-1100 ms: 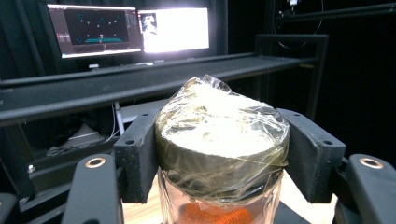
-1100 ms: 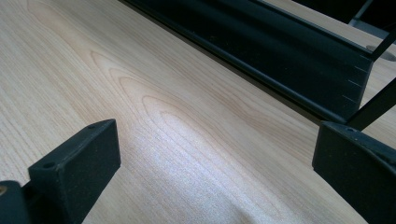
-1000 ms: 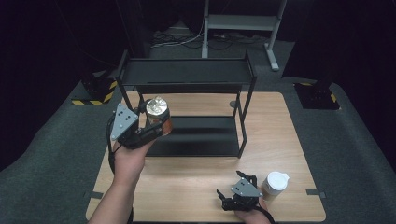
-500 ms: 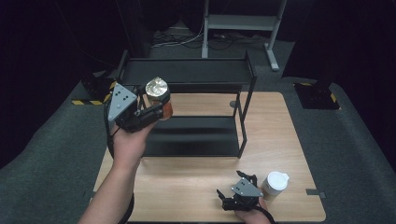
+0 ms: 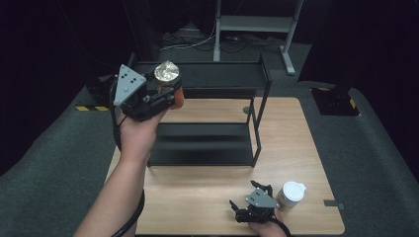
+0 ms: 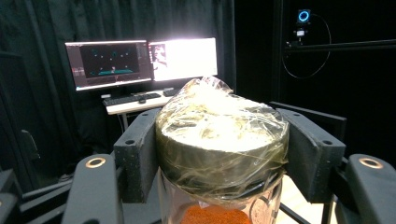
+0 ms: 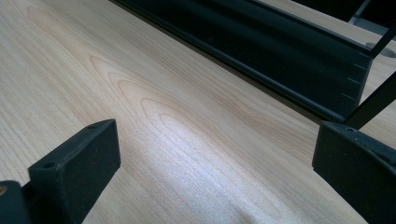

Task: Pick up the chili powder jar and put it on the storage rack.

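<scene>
My left gripper has its jaws clenched on a jar with a plastic-wrapped lid, upper left of the frame, above the black rack. My right gripper rests low on the table, jaws released, beside a white cup.

Our left hand-held gripper, clamped on a foil-capped jar, hangs above the near left corner of the black shelf rack; just beyond it runs the rack's top tier, and below it the lower shelf lies bare. Our right hand-held gripper rests low on the desk with jaws apart; bare wood stretches ahead of it up to the rack's front edge. Just beside it on the right stands a white-lidded cup.
</scene>
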